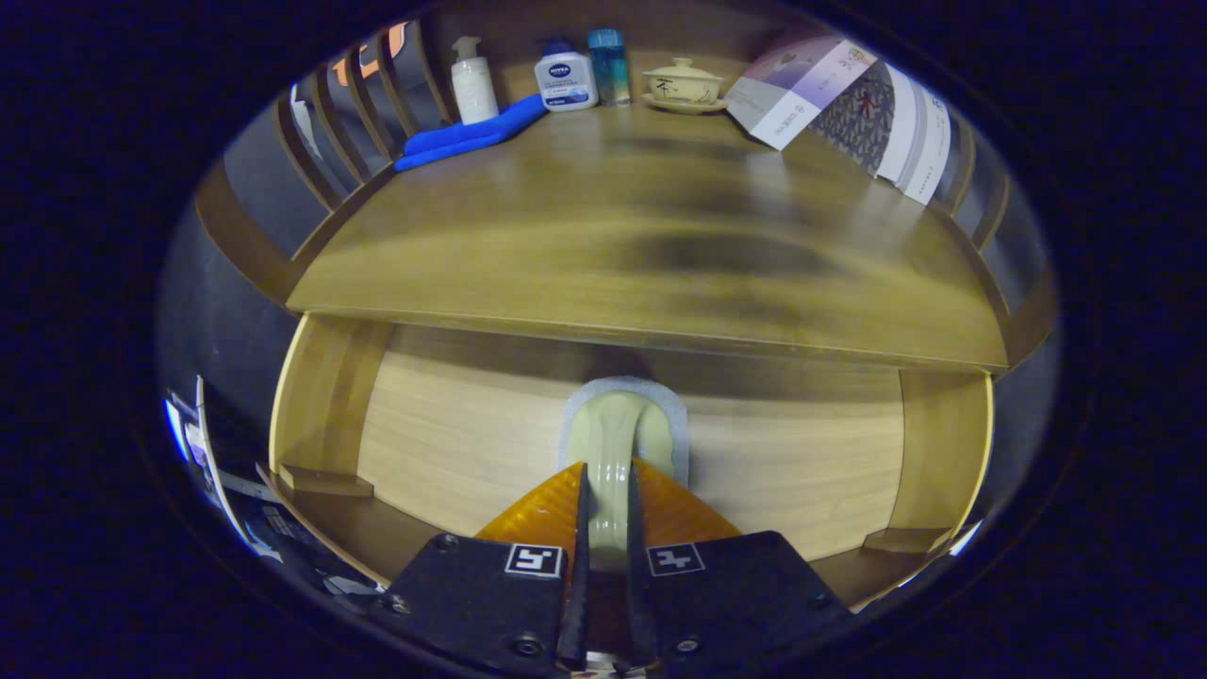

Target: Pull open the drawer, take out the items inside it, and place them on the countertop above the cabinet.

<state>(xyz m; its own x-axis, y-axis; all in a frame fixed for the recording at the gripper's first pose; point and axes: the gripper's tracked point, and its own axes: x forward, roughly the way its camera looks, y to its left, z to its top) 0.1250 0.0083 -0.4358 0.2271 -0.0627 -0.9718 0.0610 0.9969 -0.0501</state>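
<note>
Drawer front lower centre of frame, pale handle on a grey backing plate. Gripper narrowed, both fingers pressed on handle. Countertop above; bottles and lidded cup upper centre.

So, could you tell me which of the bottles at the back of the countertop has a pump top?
The white bottle beside the blue cloth. The squat white bottle and clear blue bottle have plain caps. The gripper is shut on the drawer handle.

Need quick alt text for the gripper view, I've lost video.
The gripper is shut on the pale drawer handle of the wooden drawer front. Above, the countertop holds a blue cloth, bottles, a lidded cup and a leaflet.
</note>
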